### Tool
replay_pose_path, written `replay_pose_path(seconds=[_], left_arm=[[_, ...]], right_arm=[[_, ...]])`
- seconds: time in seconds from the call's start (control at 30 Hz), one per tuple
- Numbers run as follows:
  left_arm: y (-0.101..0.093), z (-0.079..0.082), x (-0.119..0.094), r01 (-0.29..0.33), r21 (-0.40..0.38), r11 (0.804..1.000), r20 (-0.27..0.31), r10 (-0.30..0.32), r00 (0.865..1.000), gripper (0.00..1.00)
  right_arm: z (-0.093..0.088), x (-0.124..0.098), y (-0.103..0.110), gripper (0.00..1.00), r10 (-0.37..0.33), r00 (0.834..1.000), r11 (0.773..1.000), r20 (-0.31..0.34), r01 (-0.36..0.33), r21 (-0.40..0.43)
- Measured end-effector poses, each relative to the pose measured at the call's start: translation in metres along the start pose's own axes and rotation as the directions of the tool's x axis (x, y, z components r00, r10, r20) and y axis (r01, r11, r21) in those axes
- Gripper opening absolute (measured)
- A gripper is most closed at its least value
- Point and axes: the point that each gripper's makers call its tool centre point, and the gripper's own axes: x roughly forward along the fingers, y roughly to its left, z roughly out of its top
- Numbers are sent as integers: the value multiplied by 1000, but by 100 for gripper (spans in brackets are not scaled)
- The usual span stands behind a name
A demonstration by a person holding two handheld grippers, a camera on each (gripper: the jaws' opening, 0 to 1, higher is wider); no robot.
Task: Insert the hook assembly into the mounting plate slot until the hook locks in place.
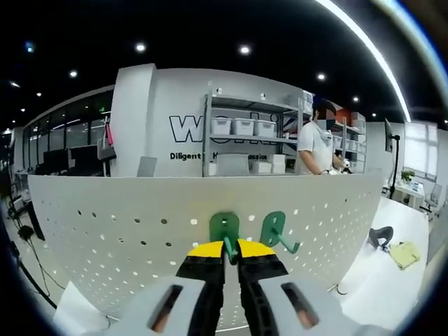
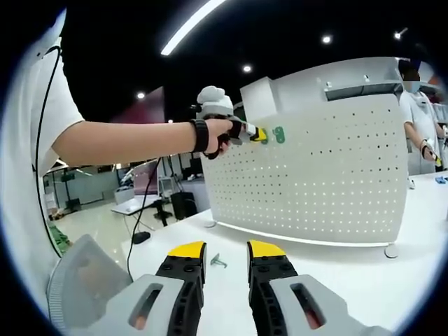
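The left gripper has its jaws closed on a green hook, pressed against the white perforated mounting plate. A second green hook hangs just beside it. The right gripper hovers with jaws parted and empty above the table, where a small green piece lies.

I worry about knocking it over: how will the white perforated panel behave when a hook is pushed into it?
The perforated panel stands upright on small feet on the table, so a hard push may tip or slide it. It looks thin, so it may flex. The left gripper presses a green hook against it.
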Motion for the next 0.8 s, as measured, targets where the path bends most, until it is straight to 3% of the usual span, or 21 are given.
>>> replay_pose_path(seconds=[0.37, 0.8], left_arm=[[-7, -3, 4, 37, 37, 999, -7, -37, 999, 17], [-10, 2, -8, 80, 60, 995, 12, -81, 997, 24]], right_arm=[[-2, -3, -1, 22, -11, 1000, 1000, -7, 11, 4], [3, -1, 9, 23, 5, 1000, 1000, -16, -5, -19]])
